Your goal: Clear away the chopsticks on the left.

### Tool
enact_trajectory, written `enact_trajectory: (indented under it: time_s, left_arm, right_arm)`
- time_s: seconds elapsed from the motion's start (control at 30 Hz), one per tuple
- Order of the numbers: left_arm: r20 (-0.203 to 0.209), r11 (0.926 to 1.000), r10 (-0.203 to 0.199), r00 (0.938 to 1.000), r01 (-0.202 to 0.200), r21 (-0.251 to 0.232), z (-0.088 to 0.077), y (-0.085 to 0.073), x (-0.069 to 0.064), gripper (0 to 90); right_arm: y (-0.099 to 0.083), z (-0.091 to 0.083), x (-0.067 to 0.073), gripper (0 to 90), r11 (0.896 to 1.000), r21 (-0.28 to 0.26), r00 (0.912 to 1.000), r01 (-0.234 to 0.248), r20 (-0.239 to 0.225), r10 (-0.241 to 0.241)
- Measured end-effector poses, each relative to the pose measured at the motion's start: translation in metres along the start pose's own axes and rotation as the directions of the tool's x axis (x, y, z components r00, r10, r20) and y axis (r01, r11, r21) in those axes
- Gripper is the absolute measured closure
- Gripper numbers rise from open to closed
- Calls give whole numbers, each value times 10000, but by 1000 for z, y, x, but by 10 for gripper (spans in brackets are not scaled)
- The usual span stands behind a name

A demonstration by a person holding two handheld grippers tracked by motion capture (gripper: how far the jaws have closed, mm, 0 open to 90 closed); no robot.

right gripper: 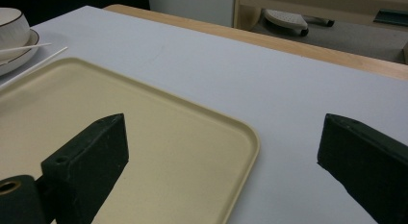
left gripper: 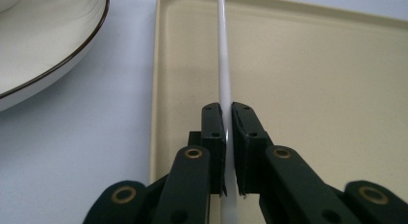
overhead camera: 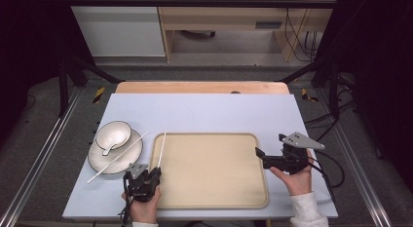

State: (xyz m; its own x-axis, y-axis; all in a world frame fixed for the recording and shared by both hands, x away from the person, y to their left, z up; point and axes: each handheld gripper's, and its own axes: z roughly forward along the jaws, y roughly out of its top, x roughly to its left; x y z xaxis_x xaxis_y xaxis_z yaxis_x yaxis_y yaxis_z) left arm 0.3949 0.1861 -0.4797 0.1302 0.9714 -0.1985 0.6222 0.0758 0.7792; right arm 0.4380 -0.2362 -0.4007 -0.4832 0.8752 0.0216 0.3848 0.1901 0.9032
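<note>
Overhead, pale blue table, left gripper pinching chopstick, right gripper spread.

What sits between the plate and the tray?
In the high view, bare blue-grey table separates plate from tray; one white chopstick, gripped by the left gripper, crosses the tray's left rim.

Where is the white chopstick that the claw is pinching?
In the high view, the chopstick sticks out of the left claw, lying over the tray's left edge, just right of the plate.
</note>
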Motion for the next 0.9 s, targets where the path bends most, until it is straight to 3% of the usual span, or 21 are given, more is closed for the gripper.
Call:
enact_trajectory:
  time_s: [0.5,0.7,0.9]
  left_arm:
    - [-167,9978,279,9995,-269,610,3,2,-2,844]
    - [-238,9971,369,9990,-352,677,4,3,-4,842]
    - [-37,9972,413,9991,-410,622,4,4,-3,819]
  right_arm:
    - [0,1,0,41,10000,58,10000,43,-17,-43]
    - [0,0,0,41,10000,27,10000,-1,-24,1]
    - [0,0,0,40,10000,5,10000,-2,7,2]
